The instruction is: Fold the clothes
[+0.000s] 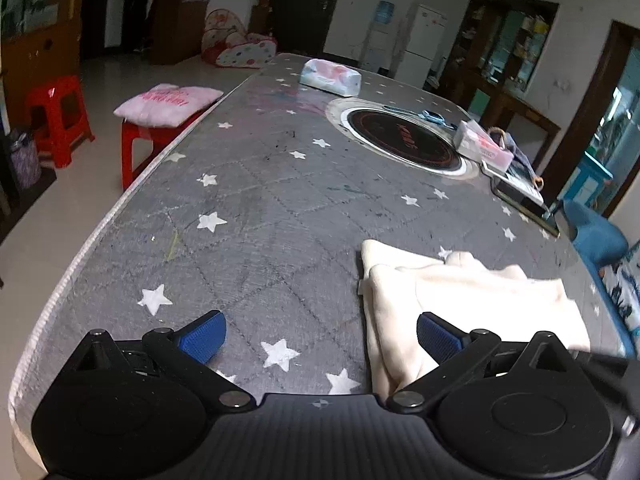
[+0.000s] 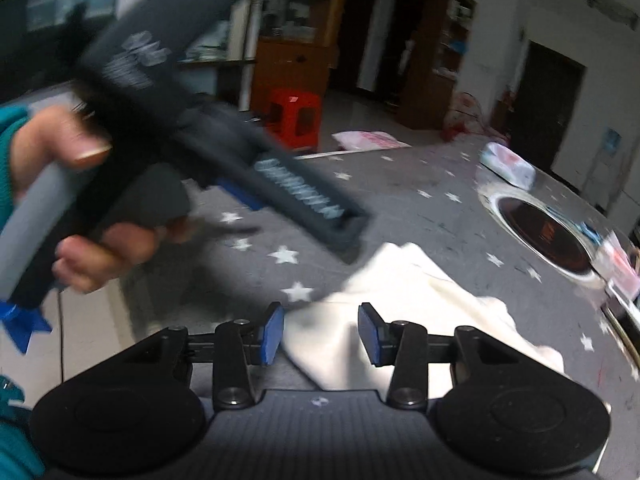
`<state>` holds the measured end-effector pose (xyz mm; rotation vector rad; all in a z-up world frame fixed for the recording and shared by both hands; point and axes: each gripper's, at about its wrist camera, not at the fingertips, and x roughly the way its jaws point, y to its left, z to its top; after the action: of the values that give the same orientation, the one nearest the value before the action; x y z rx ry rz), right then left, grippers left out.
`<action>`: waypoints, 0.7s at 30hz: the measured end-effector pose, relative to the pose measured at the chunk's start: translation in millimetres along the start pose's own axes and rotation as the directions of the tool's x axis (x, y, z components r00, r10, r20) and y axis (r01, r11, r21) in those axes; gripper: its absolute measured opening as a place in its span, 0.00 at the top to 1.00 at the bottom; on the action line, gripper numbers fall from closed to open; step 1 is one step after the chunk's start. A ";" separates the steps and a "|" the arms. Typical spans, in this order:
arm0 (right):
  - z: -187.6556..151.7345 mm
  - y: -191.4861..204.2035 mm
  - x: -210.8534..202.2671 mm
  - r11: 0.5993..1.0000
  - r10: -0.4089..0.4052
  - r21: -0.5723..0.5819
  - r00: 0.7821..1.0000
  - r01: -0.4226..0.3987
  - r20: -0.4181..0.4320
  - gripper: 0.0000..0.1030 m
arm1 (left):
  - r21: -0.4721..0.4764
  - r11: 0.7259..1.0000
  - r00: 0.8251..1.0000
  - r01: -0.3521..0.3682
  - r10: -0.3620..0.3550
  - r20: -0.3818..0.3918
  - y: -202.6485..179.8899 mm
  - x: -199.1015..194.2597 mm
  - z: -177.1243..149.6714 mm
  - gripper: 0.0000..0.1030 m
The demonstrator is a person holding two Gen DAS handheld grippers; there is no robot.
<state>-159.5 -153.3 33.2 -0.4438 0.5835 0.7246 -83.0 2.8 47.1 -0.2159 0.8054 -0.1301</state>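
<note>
A cream garment (image 1: 472,300) lies folded on the grey star-patterned table (image 1: 256,216). My left gripper (image 1: 320,338) is open wide and empty, just above the table at the garment's left edge; its right finger overlaps the cloth. In the right wrist view the same garment (image 2: 404,312) lies ahead of my right gripper (image 2: 320,334), which is open and empty just over the garment's near corner. The left gripper's body, held in a hand (image 2: 100,248), crosses the upper left of that view, blurred.
A round black induction hob (image 1: 400,140) is set in the table's far half. A tissue pack (image 1: 332,76) and boxes (image 1: 484,146) stand near it. Red stools (image 1: 60,116) and a pink cushion (image 1: 168,102) are off the table's left side.
</note>
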 end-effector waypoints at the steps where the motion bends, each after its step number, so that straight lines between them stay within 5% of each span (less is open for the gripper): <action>1: -0.6 4.1 2.5 1.000 0.003 -0.019 1.000 -0.003 -0.005 0.58 | -0.013 1.000 1.000 0.006 -0.006 -0.004 0.9 0.4 0.7 0.00; 8: -5.7 21.0 21.7 0.992 -0.033 -0.122 0.998 0.026 -0.053 0.61 | -0.079 0.995 0.998 0.061 -0.063 -0.030 2.8 3.7 1.1 0.00; 11: -4.7 19.8 24.0 0.992 -0.053 -0.116 0.997 0.046 -0.059 0.79 | -0.120 0.989 0.995 0.085 -0.091 -0.046 3.6 7.9 2.6 0.00; 14: -1.4 10.8 20.7 0.998 -0.049 -0.046 0.998 0.047 -0.044 0.87 | -0.158 0.981 0.992 0.110 -0.120 -0.049 3.6 11.5 3.0 0.00; 21: 5.1 -23.0 1.2 0.986 0.012 0.166 1.000 -0.016 0.023 0.90 | -0.303 0.931 0.968 0.205 -0.238 -0.076 4.5 27.0 5.0 0.00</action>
<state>-140.5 -165.2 40.4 -0.2768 0.6215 0.6870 -60.8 2.6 30.5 -0.5867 0.9094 -0.2376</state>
